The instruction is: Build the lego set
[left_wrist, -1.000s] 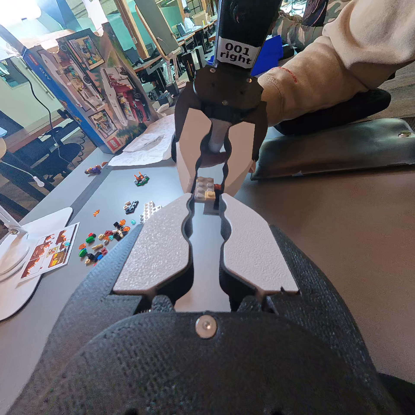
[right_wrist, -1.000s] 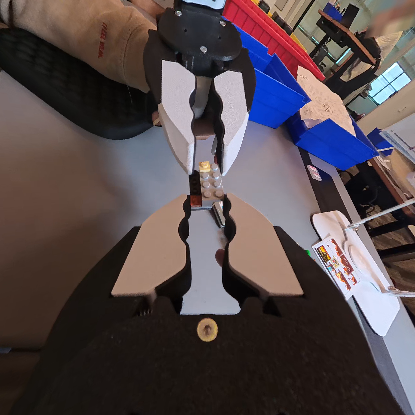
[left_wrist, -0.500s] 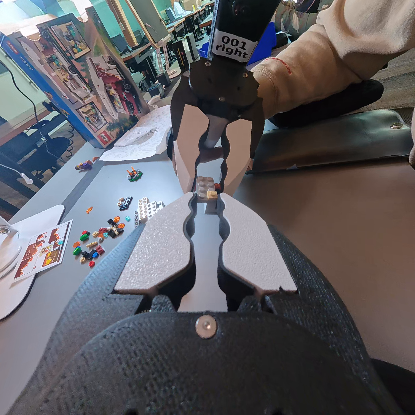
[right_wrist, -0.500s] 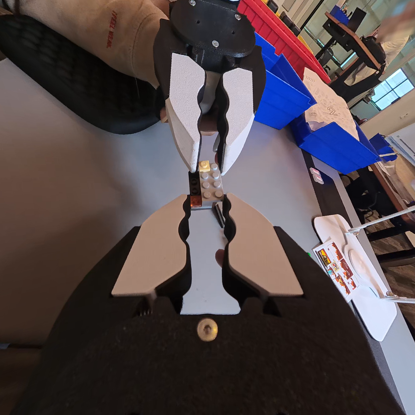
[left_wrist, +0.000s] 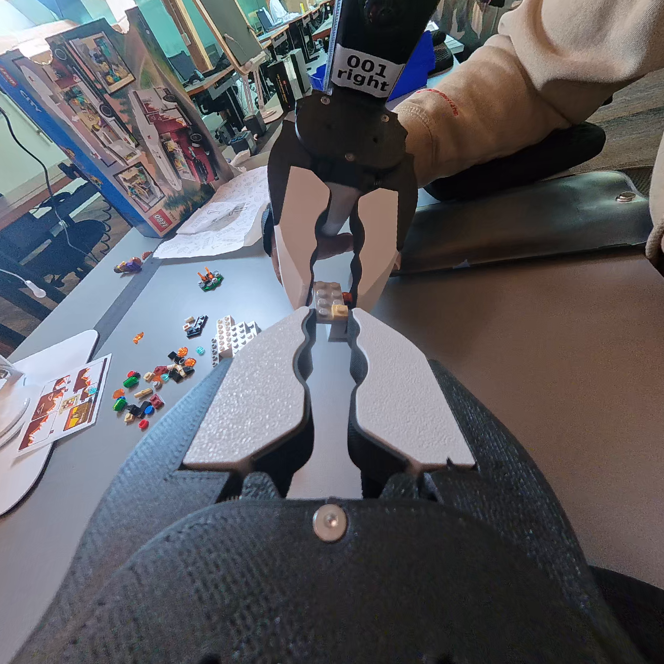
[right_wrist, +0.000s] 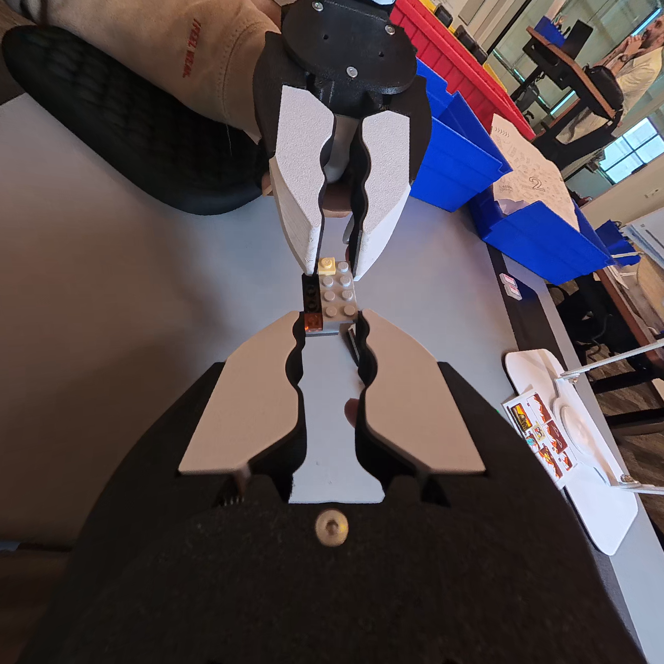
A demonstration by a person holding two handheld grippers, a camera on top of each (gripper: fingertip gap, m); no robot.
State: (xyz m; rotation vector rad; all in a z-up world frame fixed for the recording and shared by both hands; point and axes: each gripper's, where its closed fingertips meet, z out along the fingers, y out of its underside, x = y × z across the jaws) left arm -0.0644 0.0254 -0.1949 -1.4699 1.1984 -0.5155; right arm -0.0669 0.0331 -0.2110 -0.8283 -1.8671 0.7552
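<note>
Both grippers, left gripper [left_wrist: 330, 316] and right gripper [right_wrist: 330, 319], are gripping the grey brick assembly [right_wrist: 336, 298] over a grey worktop [left_wrist: 503, 341], loose pieces [left_wrist: 154, 381] lying beside the set box [left_wrist: 107, 136]

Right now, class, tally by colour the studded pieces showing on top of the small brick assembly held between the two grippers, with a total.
Grey studded rectangular plate: 1
Tan single-stud square plate: 1
Black studded strip: 1
Clear orange single-stud piece: 1
Total on the small brick assembly: 4
</note>
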